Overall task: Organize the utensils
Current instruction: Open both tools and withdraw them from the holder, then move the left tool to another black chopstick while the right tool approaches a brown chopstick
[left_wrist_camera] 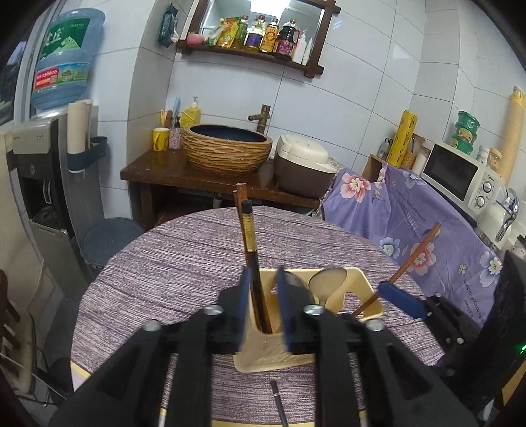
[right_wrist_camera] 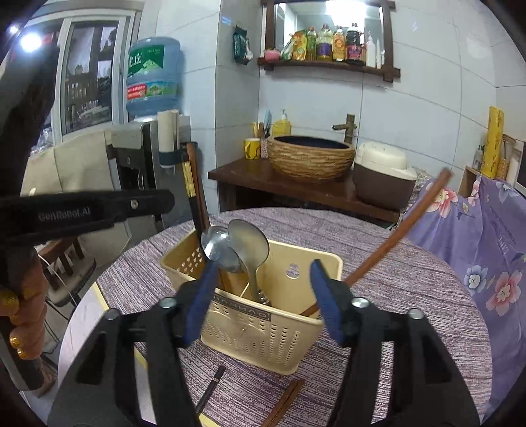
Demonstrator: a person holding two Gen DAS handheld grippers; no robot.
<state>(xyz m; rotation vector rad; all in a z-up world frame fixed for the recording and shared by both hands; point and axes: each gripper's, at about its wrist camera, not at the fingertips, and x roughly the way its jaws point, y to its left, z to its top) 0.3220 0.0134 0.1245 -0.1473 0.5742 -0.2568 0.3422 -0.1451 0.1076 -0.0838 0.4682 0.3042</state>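
Spoons crowding holder mouth

left gripper: 2 blue-padded fingers parted, pointing forward and down. right gripper: fingers spread wide, likewise angled.

Soft indoor light is falling evenly, with bright glare showing in the mirror far above the fingers. Fisheye bending is curving the wall tiles, black vignetting is darkening the corners, and the left blue fingers are smearing with motion blur.
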